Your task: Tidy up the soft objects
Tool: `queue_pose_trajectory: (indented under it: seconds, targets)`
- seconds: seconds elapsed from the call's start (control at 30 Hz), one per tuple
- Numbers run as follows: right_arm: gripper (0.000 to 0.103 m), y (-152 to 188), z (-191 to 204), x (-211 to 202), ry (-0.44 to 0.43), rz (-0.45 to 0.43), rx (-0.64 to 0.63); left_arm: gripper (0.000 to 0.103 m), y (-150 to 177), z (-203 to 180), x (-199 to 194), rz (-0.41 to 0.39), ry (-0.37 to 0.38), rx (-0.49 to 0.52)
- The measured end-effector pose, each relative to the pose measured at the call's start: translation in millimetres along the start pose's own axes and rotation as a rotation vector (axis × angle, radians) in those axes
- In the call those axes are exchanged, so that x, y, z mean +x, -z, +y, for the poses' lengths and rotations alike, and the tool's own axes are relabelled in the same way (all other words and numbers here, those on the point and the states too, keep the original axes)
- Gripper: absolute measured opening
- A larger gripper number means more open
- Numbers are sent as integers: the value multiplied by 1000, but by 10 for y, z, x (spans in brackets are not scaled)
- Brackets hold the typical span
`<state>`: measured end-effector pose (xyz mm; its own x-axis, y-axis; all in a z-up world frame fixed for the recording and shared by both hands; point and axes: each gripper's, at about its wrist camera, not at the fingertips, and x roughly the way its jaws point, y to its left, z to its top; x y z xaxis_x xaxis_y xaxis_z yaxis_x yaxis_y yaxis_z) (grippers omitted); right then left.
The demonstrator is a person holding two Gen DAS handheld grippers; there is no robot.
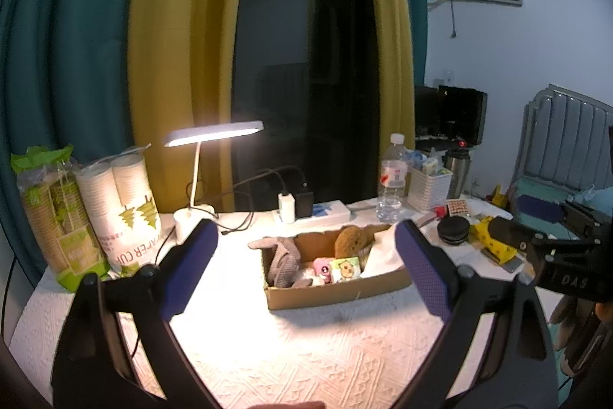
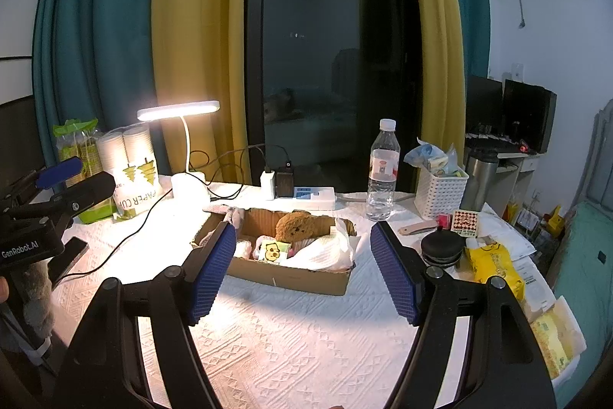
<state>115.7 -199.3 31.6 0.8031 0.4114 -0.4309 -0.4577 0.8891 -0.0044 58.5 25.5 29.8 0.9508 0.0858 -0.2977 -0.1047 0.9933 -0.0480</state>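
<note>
A shallow cardboard box (image 1: 337,292) (image 2: 306,276) sits mid-table on a white textured cloth. Inside lie a brown plush bear (image 1: 350,240) (image 2: 297,225), a grey knitted cloth (image 1: 283,261) draped over the left rim, a pink soft toy (image 1: 323,267), a small green pack with a bear picture (image 1: 346,268) (image 2: 272,251) and a white cloth (image 1: 385,253) (image 2: 325,250). My left gripper (image 1: 306,271) is open and empty, held short of the box. My right gripper (image 2: 302,275) is open and empty, its jaws standing on either side of the box's near edge.
A lit desk lamp (image 2: 180,112), sleeves of paper cups (image 1: 126,202), a power strip (image 2: 310,198), a water bottle (image 2: 381,171), a white basket (image 2: 440,194), a steel flask (image 2: 481,179), a black round object (image 2: 440,248) and yellow packs (image 2: 494,265) ring the box.
</note>
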Motion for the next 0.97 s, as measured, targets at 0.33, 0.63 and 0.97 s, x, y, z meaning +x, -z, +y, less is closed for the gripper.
queue_pose_trajectory:
  seconds: [0.33,0.63,0.97]
  targets:
    - [76,9,-28,89,-15,14,6,95,2,13,55,8,4,-1]
    - [76,-36,-60,190,-17,24,4,95,-25,24,125,9,6,-9]
    - [76,-74,-142,335,-20,38,12,95,-36,-7,359,41,2,-7]
